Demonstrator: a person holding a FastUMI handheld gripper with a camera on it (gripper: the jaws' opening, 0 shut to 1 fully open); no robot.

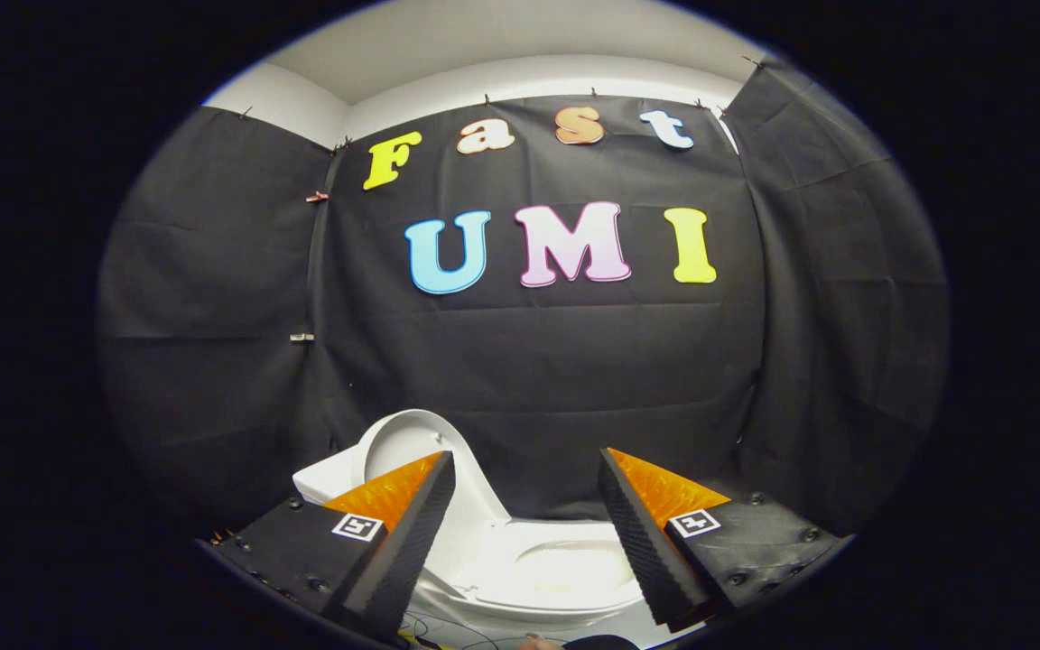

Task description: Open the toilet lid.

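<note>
Black cloth wall behind; toilet (538, 569) low, between & beyond fingers; lid (412, 447) already up, leaning twd left finger; gripper (524, 533) spread wide, grasping nothing; risk: lid tips back down if knocked or not past balance pt.

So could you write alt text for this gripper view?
A white toilet stands with its lid raised upright, seat down. The gripper hangs open above it, fingers apart and touching nothing, with black cloth behind.
</note>
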